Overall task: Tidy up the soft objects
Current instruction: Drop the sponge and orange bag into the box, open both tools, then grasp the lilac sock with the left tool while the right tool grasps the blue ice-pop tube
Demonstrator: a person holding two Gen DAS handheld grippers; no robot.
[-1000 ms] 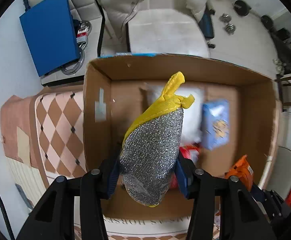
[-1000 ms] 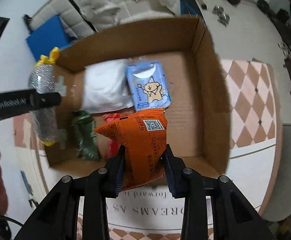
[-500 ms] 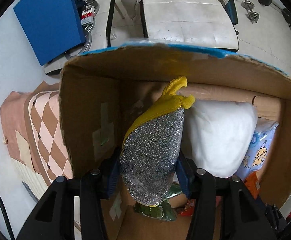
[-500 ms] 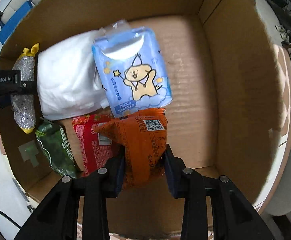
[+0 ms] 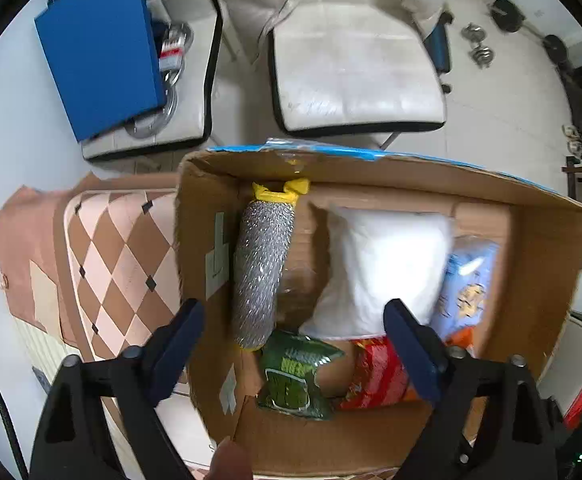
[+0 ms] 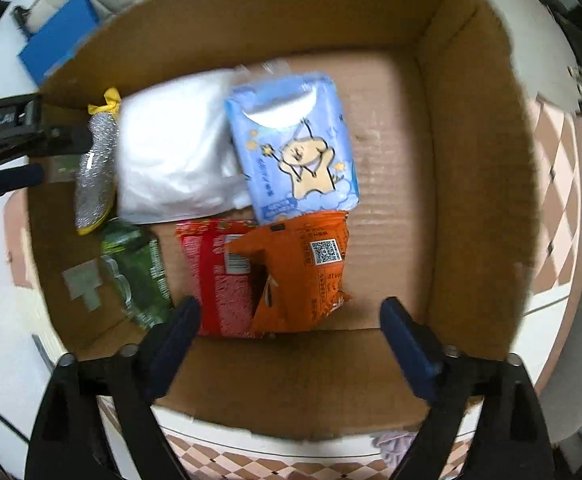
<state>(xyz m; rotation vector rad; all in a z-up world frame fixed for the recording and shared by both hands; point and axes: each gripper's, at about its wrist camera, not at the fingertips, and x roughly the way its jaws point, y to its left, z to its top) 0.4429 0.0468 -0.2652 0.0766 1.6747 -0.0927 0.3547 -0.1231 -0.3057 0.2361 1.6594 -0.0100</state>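
Your left gripper (image 5: 291, 344) is pointing straight down over the left end of the cardboard box (image 5: 539, 264), jaws spread wide and opening, nothing pinched between them. Your right gripper (image 6: 287, 332) is the same story over the near middle of the box: jaws wide and opening, not touching anything.

Right below the right gripper, the orange snack bag (image 6: 303, 272) lies on the box floor, partly on top of the red packet (image 6: 207, 276). Left of those sits the green packet (image 6: 139, 272).

A bit farther in, the silver sponge (image 5: 263, 268) with the yellow end lies loose along the left wall, its yellow tip by the far wall. Just right of it is the white bag (image 5: 383, 264), and the blue tissue pack (image 6: 295, 148) with the cartoon dog leans over the white bag's right edge, touching the orange bag's far side.

Past the box you've got a white chair cushion (image 5: 355, 76) and a blue board (image 5: 103, 44) at the far left.
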